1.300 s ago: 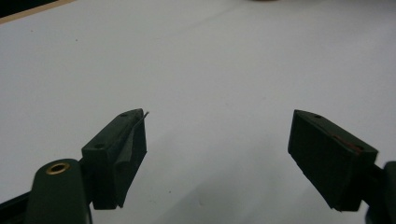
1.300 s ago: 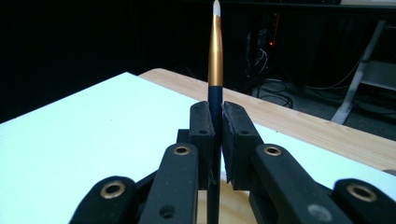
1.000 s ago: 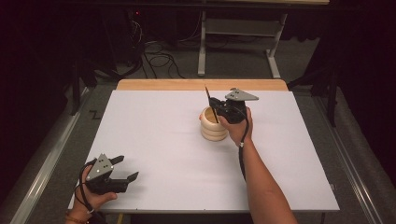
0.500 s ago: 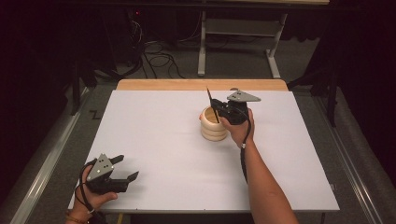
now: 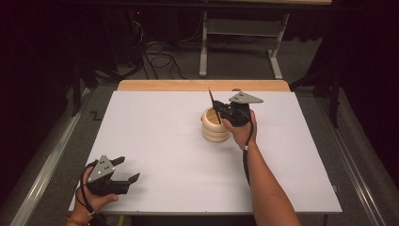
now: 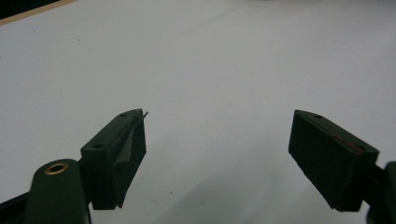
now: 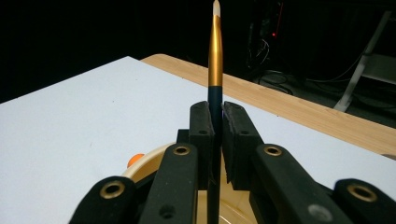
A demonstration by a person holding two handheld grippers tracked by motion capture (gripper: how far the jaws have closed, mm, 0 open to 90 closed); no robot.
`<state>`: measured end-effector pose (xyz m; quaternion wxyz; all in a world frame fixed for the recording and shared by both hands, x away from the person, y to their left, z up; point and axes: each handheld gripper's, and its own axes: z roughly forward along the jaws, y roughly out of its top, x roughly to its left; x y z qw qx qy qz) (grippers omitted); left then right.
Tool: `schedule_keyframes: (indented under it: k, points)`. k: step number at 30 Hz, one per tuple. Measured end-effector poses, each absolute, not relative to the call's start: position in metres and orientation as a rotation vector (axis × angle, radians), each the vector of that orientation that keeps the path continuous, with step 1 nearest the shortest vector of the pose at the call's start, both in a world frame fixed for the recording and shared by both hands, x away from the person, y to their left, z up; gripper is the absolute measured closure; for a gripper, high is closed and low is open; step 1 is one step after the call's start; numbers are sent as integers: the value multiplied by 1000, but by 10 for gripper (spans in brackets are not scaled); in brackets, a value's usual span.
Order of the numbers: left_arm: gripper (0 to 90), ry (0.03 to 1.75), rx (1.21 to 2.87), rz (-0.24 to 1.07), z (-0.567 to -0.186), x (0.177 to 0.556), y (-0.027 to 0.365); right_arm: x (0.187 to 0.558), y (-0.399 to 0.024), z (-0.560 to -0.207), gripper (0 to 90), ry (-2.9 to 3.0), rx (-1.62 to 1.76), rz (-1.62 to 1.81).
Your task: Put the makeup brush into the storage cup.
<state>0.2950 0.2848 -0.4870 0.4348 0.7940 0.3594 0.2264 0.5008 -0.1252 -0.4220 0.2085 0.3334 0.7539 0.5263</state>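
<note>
A slim black stick with a gold ferrule and a pale tip (image 7: 215, 51), like a brush or pencil, stands nearly upright. My right gripper (image 7: 217, 111) is shut on its dark lower shaft. From above, the right gripper (image 5: 217, 112) holds the stick (image 5: 211, 99) over a cream ribbed cup (image 5: 214, 132) near the table's middle. The stick's lower end runs down toward the cup (image 7: 142, 163); something orange (image 7: 135, 160) shows at the rim. My left gripper (image 5: 129, 168) rests open at the near left corner, nothing between its jaws (image 6: 219, 126).
The white tabletop (image 5: 160, 141) has a wooden strip (image 5: 202, 85) along its far edge. Beyond it are dark floor, cables (image 5: 160, 59) and a metal stand's legs (image 5: 275, 61). A metal rail (image 5: 44, 174) runs along the left side.
</note>
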Motion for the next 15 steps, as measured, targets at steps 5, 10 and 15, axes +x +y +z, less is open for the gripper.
schedule_keyframes:
  k: [5,10,15]
  points:
    - [198,897,1976,562,-487,295,285,501,-128,-421,799,2092,923,1468]
    - [198,897,1975,560,-487,295,285,500,-130,-418,711,2080,929,1478]
    - [198,897,1976,563,-487,295,284,498,-132,-417,652,2075,929,1466]
